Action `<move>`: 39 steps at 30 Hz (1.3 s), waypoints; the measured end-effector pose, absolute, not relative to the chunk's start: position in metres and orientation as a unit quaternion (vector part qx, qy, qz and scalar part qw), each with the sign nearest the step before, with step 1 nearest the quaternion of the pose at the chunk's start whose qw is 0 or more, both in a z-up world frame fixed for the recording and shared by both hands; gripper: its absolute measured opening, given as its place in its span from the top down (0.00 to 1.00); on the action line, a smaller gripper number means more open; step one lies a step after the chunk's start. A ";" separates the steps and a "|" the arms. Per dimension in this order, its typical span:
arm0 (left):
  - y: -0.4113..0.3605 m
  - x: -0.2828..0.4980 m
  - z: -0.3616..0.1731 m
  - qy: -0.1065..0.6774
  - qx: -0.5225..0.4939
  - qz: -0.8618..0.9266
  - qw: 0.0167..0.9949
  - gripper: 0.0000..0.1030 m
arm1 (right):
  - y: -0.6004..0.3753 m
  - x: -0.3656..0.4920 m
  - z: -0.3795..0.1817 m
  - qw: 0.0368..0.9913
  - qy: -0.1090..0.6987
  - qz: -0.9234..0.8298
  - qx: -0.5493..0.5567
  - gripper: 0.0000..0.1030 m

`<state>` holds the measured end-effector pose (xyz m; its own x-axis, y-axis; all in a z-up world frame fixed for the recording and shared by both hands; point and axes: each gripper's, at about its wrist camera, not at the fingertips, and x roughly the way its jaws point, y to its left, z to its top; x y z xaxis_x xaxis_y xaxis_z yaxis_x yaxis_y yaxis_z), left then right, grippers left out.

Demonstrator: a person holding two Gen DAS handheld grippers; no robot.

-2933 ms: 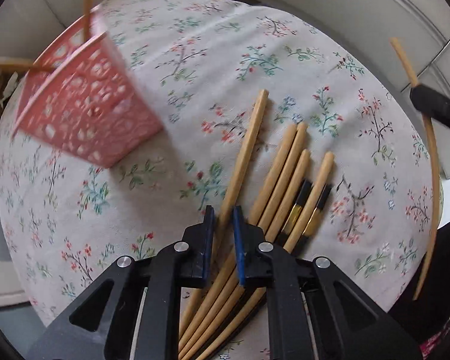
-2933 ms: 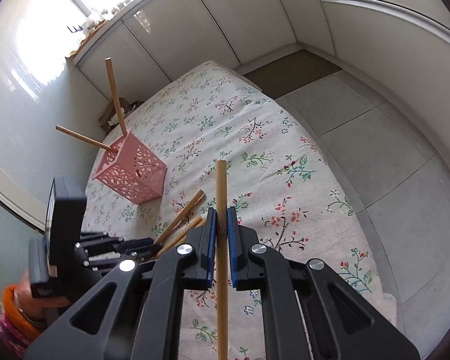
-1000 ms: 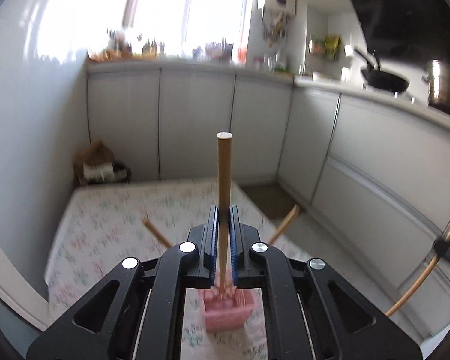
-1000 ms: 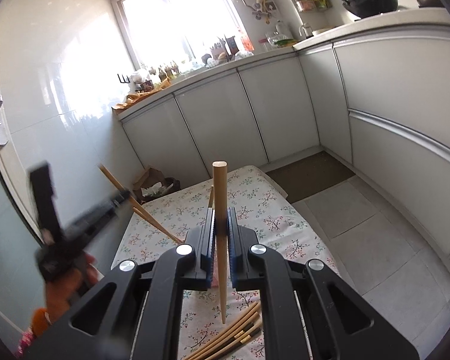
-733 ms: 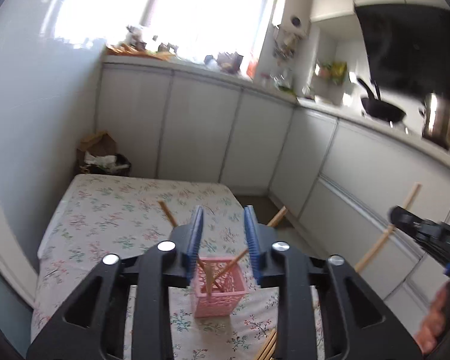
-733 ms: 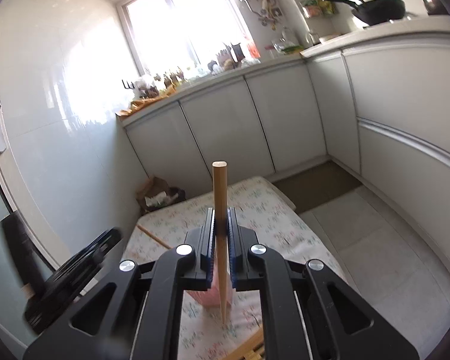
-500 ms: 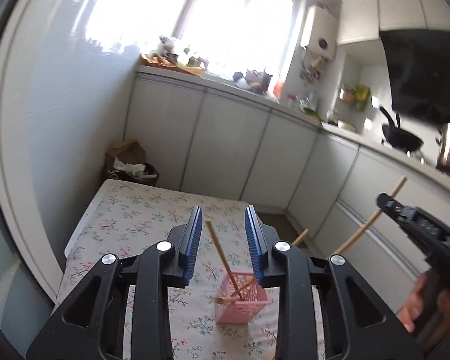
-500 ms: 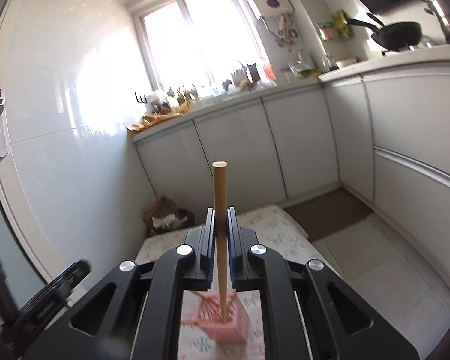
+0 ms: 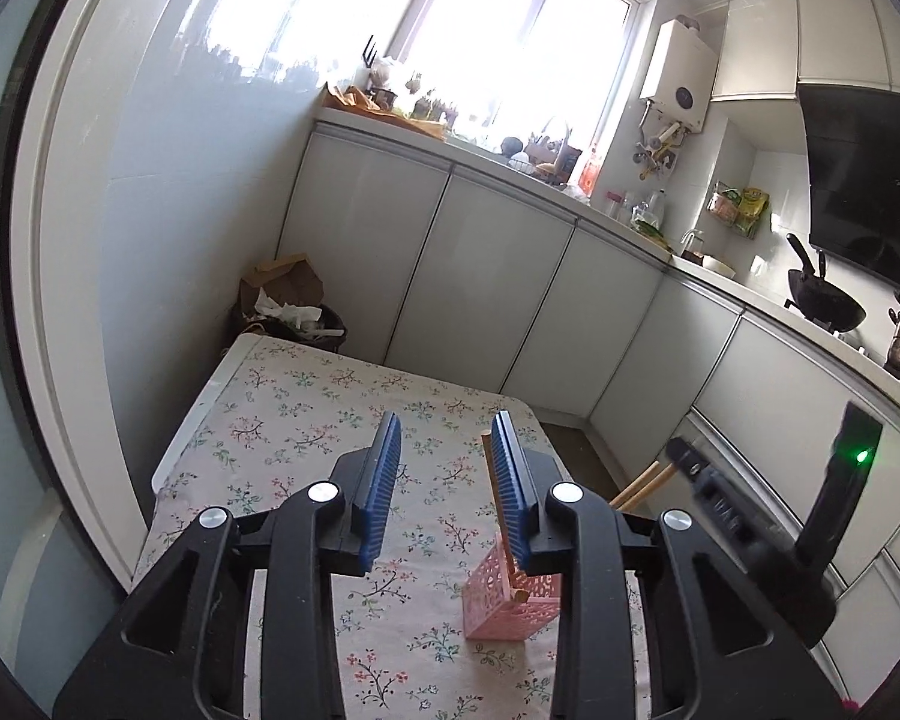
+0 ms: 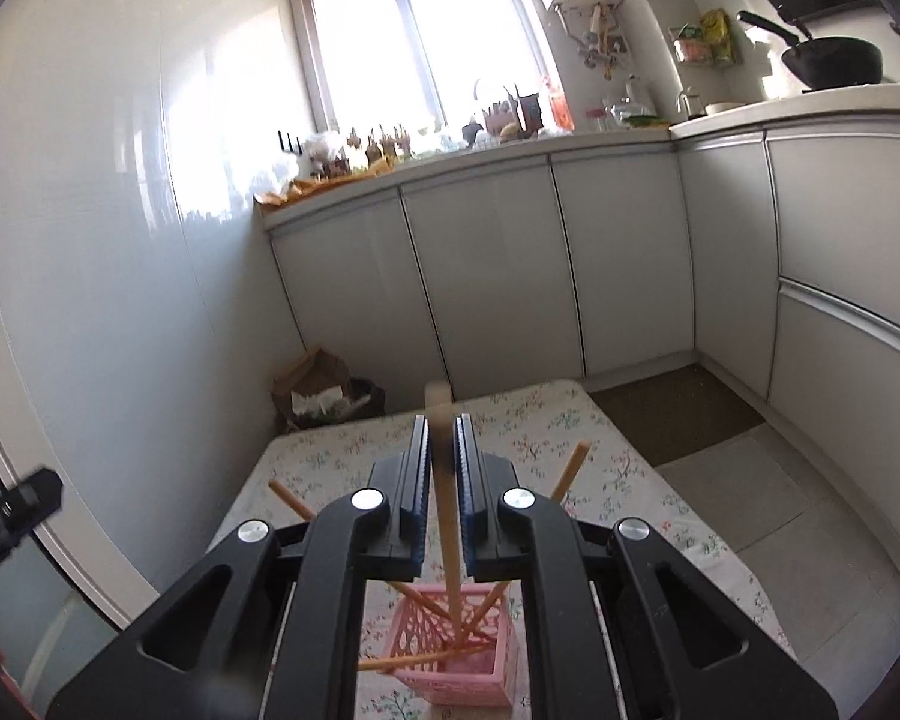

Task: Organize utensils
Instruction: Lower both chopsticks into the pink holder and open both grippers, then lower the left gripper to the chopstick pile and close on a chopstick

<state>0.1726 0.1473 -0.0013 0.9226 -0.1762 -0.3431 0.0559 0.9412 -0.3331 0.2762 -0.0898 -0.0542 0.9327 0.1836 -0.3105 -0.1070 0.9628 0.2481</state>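
Observation:
A pink perforated basket [image 9: 498, 603] stands on the floral tablecloth [image 9: 306, 420], with wooden chopsticks leaning in it. My left gripper [image 9: 444, 492] is open and empty, raised above the table left of the basket. My right gripper [image 10: 442, 501] hangs right over the basket [image 10: 468, 669]. A wooden chopstick [image 10: 447, 534] stands upright between its pads, its lower end inside the basket. The pads sit slightly apart around the stick. Several other chopsticks [image 10: 570, 471] lean out of the basket. The right gripper's body [image 9: 750, 534] shows in the left wrist view.
White kitchen cabinets [image 10: 510, 276] line the back and right. A bin with a cardboard box [image 9: 294, 306] stands beyond the table's far end. A wok [image 9: 822, 300] sits on the counter at the right. The table's left edge runs along a white wall.
The left gripper dropped its chopstick into the basket, opened and pulled back to the left. The right gripper moved over the basket and lowered its chopstick into it; the stick looks blurred.

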 end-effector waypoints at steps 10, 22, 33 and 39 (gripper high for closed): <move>0.131 0.161 0.008 0.187 -0.138 -0.075 0.970 0.61 | -0.114 0.229 -0.035 0.981 0.161 0.024 0.110 0.55; 0.068 0.136 0.016 0.211 -0.052 -0.132 0.967 0.07 | -0.166 0.161 -0.067 0.962 0.238 -0.055 0.123 0.06; -0.031 0.159 -0.058 0.391 0.071 -0.239 0.886 0.07 | -0.232 0.089 -0.160 0.902 0.376 -0.084 0.193 0.06; -0.088 0.191 -0.133 0.529 0.130 -0.266 0.795 0.07 | -0.244 0.080 -0.177 0.889 0.398 -0.080 0.213 0.06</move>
<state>0.1906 -0.0884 -0.1329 0.2976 -0.2861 -0.9108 0.5606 0.8246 -0.0758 0.0802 -0.2437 -0.1775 0.6709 0.0267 -0.7410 0.3126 0.8960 0.3153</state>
